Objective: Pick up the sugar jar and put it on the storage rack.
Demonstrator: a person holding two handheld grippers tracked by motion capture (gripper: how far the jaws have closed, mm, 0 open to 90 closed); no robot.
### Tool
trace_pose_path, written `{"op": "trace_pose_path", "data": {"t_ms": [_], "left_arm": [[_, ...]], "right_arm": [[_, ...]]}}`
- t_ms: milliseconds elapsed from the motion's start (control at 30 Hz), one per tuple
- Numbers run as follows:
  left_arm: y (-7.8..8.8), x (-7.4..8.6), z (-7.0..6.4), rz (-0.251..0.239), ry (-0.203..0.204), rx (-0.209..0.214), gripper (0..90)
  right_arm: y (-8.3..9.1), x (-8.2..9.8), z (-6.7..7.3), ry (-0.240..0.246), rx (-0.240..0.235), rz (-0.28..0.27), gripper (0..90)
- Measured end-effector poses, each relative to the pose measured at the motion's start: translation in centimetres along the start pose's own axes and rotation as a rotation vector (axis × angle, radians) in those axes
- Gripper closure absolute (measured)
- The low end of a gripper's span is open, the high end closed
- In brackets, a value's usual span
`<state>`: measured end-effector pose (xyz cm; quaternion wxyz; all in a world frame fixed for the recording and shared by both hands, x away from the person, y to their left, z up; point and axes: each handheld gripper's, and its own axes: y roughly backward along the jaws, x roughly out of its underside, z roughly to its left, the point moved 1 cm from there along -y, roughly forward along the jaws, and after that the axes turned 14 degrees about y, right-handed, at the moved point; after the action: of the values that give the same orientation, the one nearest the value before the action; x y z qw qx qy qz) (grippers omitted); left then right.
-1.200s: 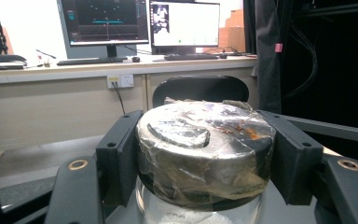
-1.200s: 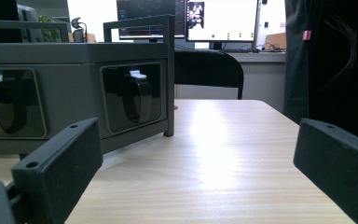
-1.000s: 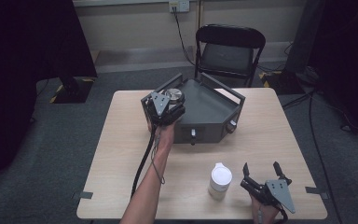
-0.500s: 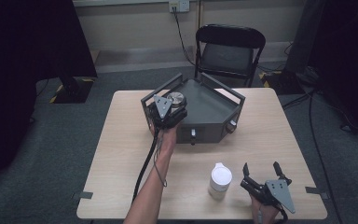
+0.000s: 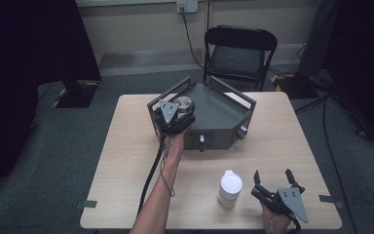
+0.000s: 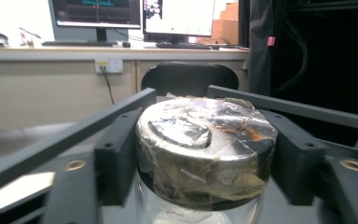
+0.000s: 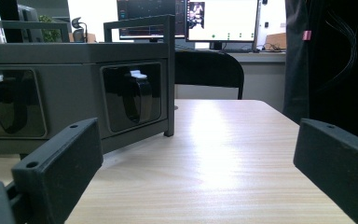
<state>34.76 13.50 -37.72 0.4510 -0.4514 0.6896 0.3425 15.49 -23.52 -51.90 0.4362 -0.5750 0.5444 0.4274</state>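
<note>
Two grippers from up top: left gripper [image 5: 176, 118] at the jar [image 5: 183, 103] on the grey box [image 5: 224, 119], right gripper [image 5: 273, 181] wide open, empty.

Left gripper view: jaws have just been opening and flank the lid [image 6: 205, 144], seemingly not squeezing. Glass body, film-wrapped lid, so probably slick and breakable; I'd grab the lid's sides.

Right gripper view: table [image 7: 214, 154] between the jaws.

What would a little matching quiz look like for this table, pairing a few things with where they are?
Things:
1. silver-lidded jar
2. white bottle
3. black chair
4. right gripper

Places:
A. behind the table's far edge
B. between the left gripper's jaws, on the grey box
C. near the table's front right corner, jaws apart
D. standing on the bare tabletop by the front edge

Pairs: 1-B, 2-D, 3-A, 4-C
</note>
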Motion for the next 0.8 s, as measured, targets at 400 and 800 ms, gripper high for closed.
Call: {"op": "trace_pose_path", "data": {"t_ms": [400,800], "left_arm": [[0.8,-0.1,-0.1,-0.007,0.002,0.002,0.0],[4.3,-0.3,0.6,-0.042,0.032,0.019,0.1]], "right_arm": [[0.0,0.0,0.0,0.000,0.000,0.000,0.0],[0.0,0.0,0.0,0.000,0.000,0.000,0.0]]}}
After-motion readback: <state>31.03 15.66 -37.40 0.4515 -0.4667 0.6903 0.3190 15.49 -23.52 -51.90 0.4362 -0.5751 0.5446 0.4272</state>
